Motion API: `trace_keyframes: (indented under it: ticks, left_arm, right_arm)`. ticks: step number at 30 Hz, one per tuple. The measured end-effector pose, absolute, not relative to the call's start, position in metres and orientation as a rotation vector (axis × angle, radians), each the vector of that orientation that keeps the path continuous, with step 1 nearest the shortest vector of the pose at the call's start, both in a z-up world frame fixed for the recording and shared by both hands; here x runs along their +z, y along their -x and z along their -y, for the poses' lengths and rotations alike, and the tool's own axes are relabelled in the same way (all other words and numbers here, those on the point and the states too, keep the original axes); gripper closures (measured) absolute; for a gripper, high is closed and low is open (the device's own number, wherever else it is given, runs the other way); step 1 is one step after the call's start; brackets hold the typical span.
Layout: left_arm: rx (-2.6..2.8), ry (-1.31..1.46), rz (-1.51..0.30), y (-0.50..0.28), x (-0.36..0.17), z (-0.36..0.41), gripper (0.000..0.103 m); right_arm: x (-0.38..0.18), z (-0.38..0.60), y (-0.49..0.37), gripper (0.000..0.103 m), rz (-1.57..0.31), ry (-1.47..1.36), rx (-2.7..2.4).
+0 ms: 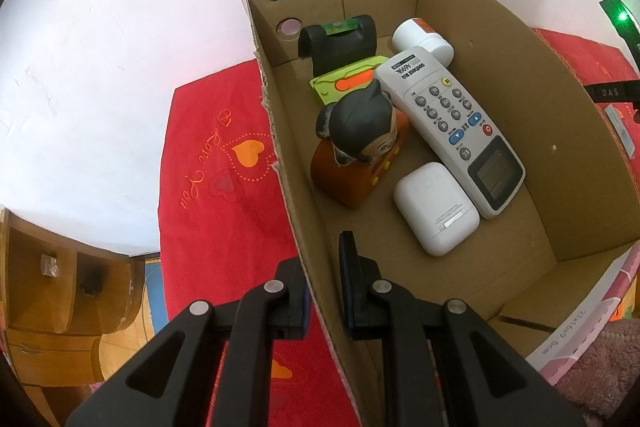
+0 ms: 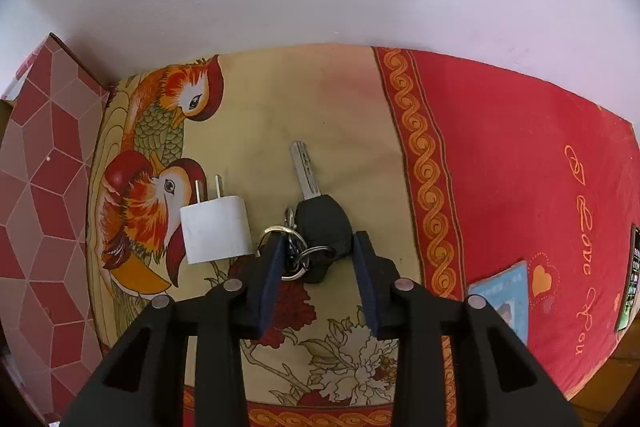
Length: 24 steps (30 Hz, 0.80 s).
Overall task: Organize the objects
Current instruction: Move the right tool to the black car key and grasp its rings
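My left gripper [image 1: 324, 283] is shut on the left wall of an open cardboard box [image 1: 280, 131], one finger outside and one inside. In the box lie a white remote [image 1: 452, 123], a white case [image 1: 436, 211], a dark-haired figurine [image 1: 360, 135], a green and orange item [image 1: 344, 83], a black spirit level [image 1: 340, 43] and a white bottle [image 1: 420, 37]. In the right wrist view, my right gripper [image 2: 320, 255] points down at a black car key [image 2: 324, 223] lying on the cloth. Its pads press the fob and the key rings [image 2: 294, 253] from both sides.
A white charger plug [image 2: 216, 231] lies just left of the key on the bird-patterned cloth [image 2: 280, 99]. The box's red-patterned outer wall [image 2: 44, 207] stands at the far left. A blue card [image 2: 504, 291] and a phone [image 2: 632, 279] lie to the right. A wooden cabinet [image 1: 60, 287] stands beside the table.
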<state>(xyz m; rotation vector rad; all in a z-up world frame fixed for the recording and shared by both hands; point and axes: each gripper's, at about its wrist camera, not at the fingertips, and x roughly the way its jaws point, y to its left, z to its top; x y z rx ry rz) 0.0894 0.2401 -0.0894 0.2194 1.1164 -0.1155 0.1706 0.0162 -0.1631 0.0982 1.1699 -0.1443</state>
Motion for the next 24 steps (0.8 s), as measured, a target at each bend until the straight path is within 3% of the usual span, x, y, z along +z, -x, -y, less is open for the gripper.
trace_keyframes:
  ticks: [4,6,24]
  left_arm:
    - [-0.115,-0.220,-1.116,-0.089,-0.090,-0.240,0.092]
    - [-0.115,-0.220,-1.116,-0.089,-0.090,-0.240,0.092]
    - [-0.118,-0.222,-1.113,-0.088,-0.090,-0.241,0.092]
  right_arm:
    - [-0.159,-0.016,-0.157,0.069,-1.152,-0.115,-0.138]
    - [-0.153,-0.011,-0.151,0.076,-1.135,-0.127,-0.125]
    - [-0.078,-0.003,-0.089,0.076,-1.039,-0.176,-0.026]
